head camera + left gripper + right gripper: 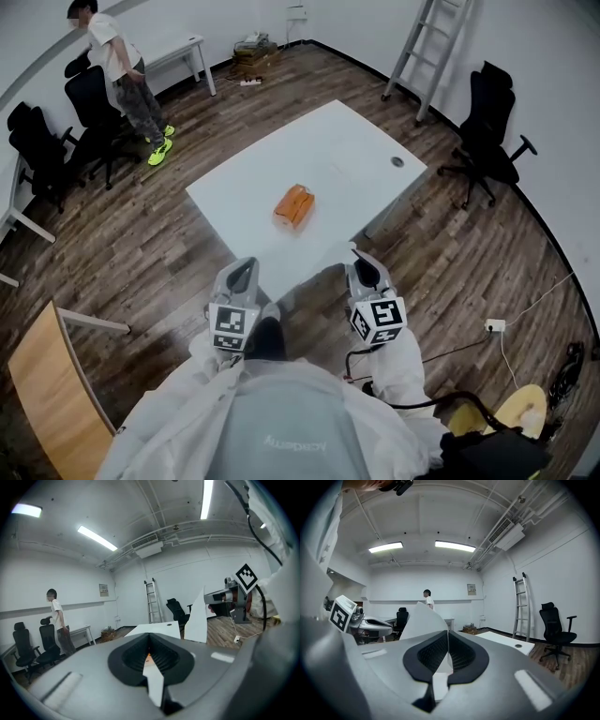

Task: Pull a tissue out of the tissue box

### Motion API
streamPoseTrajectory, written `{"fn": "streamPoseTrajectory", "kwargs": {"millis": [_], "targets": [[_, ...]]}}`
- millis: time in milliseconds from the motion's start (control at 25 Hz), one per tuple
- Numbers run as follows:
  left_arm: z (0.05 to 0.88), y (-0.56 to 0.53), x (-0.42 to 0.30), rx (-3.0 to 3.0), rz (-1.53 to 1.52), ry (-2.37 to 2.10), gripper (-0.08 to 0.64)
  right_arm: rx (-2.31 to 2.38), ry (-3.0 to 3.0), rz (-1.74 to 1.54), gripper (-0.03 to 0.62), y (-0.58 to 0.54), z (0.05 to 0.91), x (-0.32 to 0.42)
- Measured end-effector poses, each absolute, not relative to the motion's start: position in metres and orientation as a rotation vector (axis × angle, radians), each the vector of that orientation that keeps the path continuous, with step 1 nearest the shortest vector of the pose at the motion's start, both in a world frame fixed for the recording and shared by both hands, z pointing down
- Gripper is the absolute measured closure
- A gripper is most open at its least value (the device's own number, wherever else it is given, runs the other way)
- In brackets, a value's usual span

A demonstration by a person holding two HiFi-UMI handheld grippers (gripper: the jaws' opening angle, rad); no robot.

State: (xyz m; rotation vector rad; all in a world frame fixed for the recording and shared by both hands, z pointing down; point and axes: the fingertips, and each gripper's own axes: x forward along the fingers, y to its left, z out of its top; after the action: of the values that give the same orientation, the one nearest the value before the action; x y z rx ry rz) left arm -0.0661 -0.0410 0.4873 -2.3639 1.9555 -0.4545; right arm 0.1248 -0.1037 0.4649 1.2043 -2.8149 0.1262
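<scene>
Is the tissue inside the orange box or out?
Out: the right gripper pinches the white tissue, away from the tissue box on the table.

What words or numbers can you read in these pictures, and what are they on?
Nothing here reads clearly.
Print on the grey top: upside down and blurred, unreadable.
Wall sign: too small to read.
Left cube and right cube: black-and-white square patterns, no letters.
Tissue box: no print shows.
</scene>
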Motion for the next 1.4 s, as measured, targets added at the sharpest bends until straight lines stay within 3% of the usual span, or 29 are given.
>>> {"fn": "streamPoseTrajectory", "kwargs": {"millis": [1400], "targets": [[0.474, -0.007, -0.113, -2.475, -0.402, 1.802, 0.560, 1.457, -2.717, 0.151, 0.591, -0.038, 0.454, 0.092]]}}
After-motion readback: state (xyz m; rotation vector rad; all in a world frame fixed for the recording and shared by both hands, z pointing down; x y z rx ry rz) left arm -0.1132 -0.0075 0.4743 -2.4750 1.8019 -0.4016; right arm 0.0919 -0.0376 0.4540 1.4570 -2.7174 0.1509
